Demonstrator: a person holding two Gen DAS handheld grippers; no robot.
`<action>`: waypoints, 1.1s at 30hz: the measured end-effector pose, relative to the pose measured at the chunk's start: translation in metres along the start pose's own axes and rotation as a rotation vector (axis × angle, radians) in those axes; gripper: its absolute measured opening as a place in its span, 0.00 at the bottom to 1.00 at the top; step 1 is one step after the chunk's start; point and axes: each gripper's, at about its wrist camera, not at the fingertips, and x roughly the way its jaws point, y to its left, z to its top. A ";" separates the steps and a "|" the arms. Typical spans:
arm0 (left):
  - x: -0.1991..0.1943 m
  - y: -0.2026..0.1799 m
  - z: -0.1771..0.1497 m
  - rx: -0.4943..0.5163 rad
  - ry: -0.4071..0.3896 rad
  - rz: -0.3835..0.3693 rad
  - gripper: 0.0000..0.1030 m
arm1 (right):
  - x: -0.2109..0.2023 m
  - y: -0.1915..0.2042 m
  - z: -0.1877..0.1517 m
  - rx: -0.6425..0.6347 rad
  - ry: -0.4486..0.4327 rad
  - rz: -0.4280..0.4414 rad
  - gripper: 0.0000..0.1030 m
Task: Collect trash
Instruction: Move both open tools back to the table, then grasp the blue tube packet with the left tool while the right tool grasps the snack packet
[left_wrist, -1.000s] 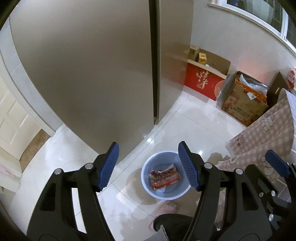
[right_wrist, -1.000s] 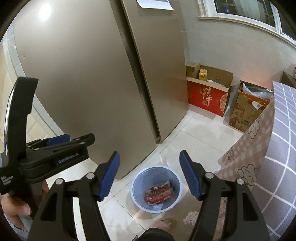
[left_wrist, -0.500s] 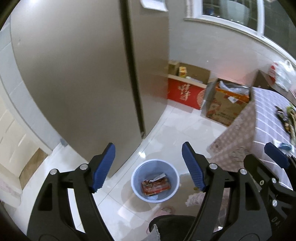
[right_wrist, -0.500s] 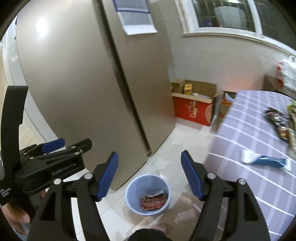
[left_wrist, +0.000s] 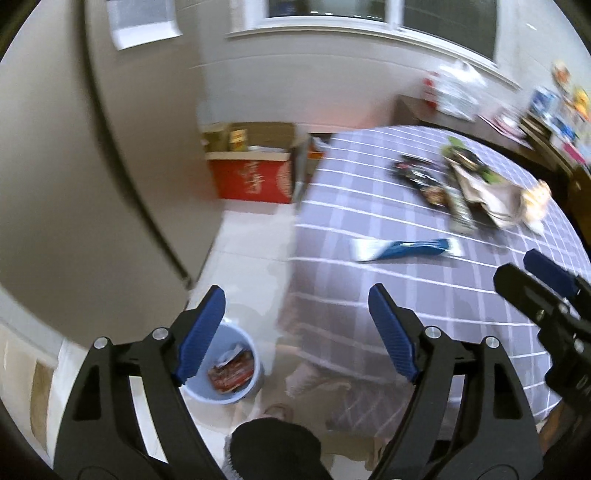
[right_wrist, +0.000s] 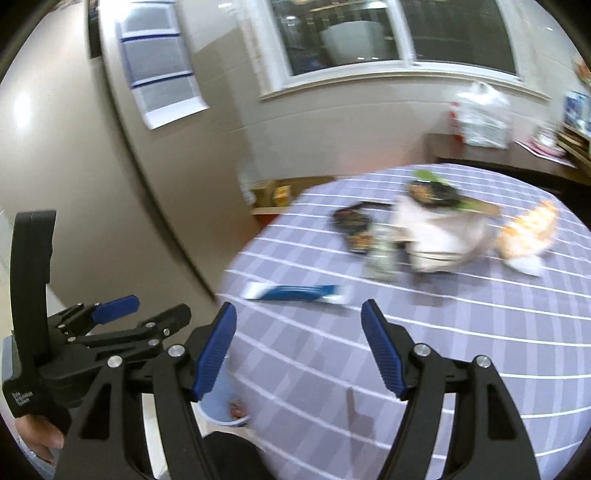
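left gripper (left_wrist: 295, 332): jaws stood wide apart with nothing between them, held above the floor at the table edge, likely kept spread so it was ready for a pick

right gripper (right_wrist: 298, 345): jaws likewise apart and empty, raised over the near part of the tablecloth (right_wrist: 461, 350) and facing the litter; the left tool showed beside it at the lower left of its view

blue wrapper (right_wrist: 299, 293): flat, blue and white, lying alone on the cloth, nearest of the trash to the right gripper and well apart from the rest; judged the easiest first pick

dark packets (right_wrist: 354, 229): lying flat farther across the table, touching or overlapping a crumpled paper bag (right_wrist: 432, 236); blur hid the exact contact

orange-and-white wrapper (right_wrist: 528, 236): beside the bag, on the far right of the heap

bin (left_wrist: 225, 365): pale blue, on the floor just beside the table's drape, under the left gripper, open-topped and holding a red wrapper (left_wrist: 232, 373); placed where table litter could be dropped in with a short carry

cardboard boxes (left_wrist: 255, 173): against the wall, beyond the table

white plastic bag (right_wrist: 480, 118): on a dark sideboard, not judged part of the pick
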 end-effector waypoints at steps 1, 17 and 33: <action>0.003 -0.009 0.002 0.023 -0.002 -0.010 0.77 | 0.000 -0.010 -0.001 0.013 0.004 -0.013 0.67; 0.058 -0.078 0.022 0.401 -0.013 -0.089 0.63 | 0.032 -0.065 0.017 0.120 0.109 0.011 0.67; 0.063 -0.011 0.048 0.035 0.011 -0.248 0.11 | 0.101 -0.045 0.042 0.151 0.129 -0.077 0.38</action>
